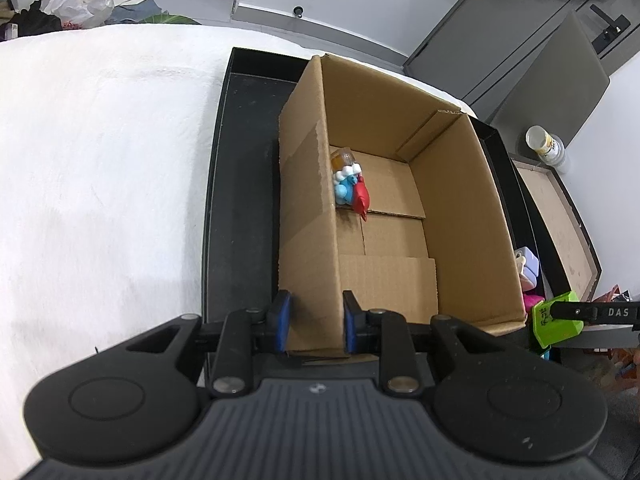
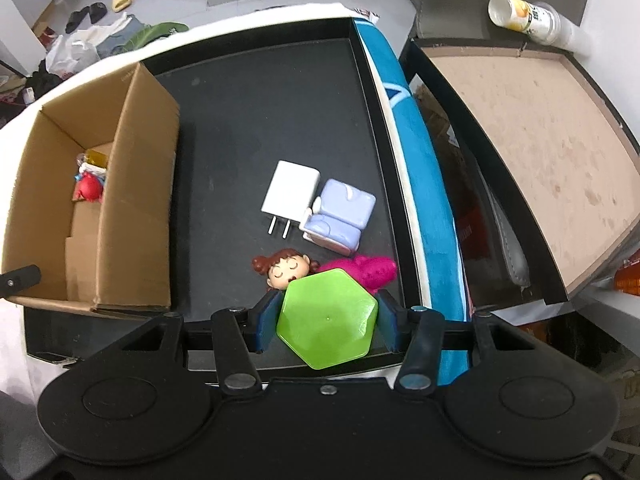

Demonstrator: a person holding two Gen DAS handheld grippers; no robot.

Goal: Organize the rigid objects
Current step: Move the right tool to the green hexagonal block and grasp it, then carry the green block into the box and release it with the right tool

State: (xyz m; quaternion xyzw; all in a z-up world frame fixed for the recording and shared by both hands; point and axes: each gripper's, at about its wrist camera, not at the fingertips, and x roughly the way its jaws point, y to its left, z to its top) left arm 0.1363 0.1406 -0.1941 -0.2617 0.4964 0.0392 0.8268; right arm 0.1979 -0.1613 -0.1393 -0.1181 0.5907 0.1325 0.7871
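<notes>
A cardboard box (image 1: 304,200) stands in a black tray (image 2: 280,100). My left gripper (image 1: 316,312) is shut on the box's near left wall, one blue pad on each side. Inside the box lie a blue figurine (image 1: 344,188) and a red toy (image 1: 362,200). My right gripper (image 2: 328,312) is shut on a green hexagonal lid-like piece (image 2: 328,324), held above the tray. Below it on the tray lie a doll head (image 2: 286,270), a pink piece (image 2: 376,270), a white charger plug (image 2: 290,196) and a lilac toy (image 2: 340,216).
A white fleecy cloth (image 1: 100,160) covers the surface left of the tray. A blue cushion (image 2: 416,180) runs along the tray's right edge. Beyond it stands a brown-topped side table (image 2: 540,152) with a tipped cup (image 2: 520,12).
</notes>
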